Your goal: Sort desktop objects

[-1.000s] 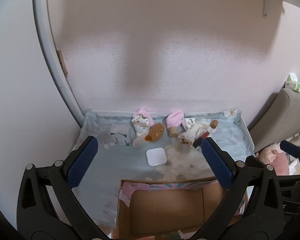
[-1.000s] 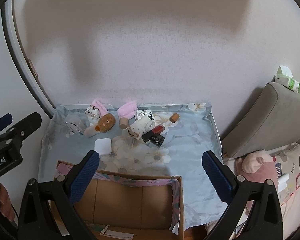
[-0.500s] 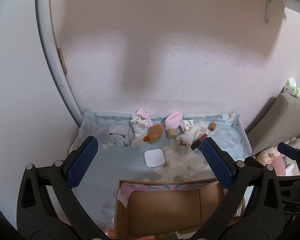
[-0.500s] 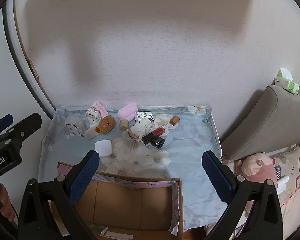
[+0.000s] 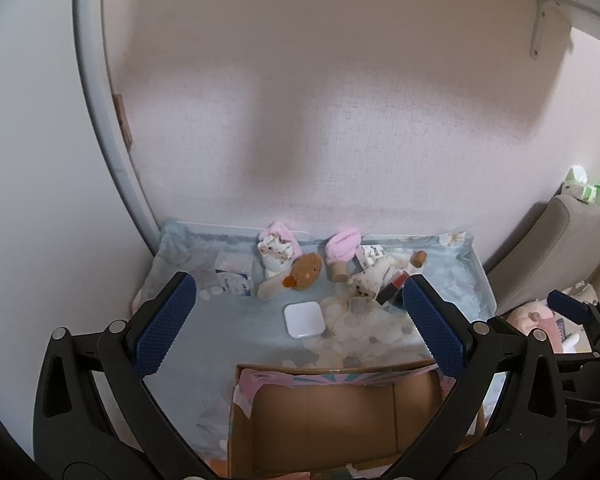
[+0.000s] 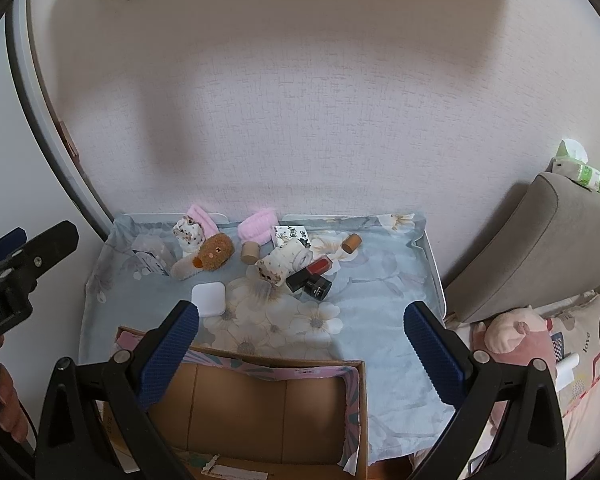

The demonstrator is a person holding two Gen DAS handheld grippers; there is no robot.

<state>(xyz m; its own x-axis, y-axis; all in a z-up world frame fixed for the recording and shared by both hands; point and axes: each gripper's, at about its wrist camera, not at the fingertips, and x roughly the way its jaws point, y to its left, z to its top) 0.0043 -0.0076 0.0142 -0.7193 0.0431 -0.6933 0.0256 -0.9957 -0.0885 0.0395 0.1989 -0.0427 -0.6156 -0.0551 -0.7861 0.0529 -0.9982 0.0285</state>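
Observation:
Small items lie at the back of a blue floral-covered table (image 6: 380, 292): a brown plush toy (image 6: 214, 256), two pink-and-white sock rolls (image 6: 192, 228) (image 6: 256, 230), a white square case (image 6: 208, 299), a patterned roll (image 6: 286, 262), a red and black lipstick (image 6: 312, 274), two cork-coloured caps (image 6: 250, 251) (image 6: 351, 242). An open cardboard box (image 6: 268, 404) sits at the near edge. My left gripper (image 5: 300, 328) and my right gripper (image 6: 300, 348) both hang open above the box, holding nothing. The plush toy (image 5: 304, 270) and white case (image 5: 304, 319) also show in the left wrist view.
A small blue-and-white packet (image 5: 234, 274) lies at the table's left back. A pink wall stands behind the table, a white door frame (image 5: 96, 120) at the left. A grey cushion (image 6: 540, 248) and a pink plush (image 6: 516, 340) lie to the right.
Both grippers have drawn slightly back and up, so the table items sit a little lower and smaller in view. Both stay open and nothing on the table has moved.

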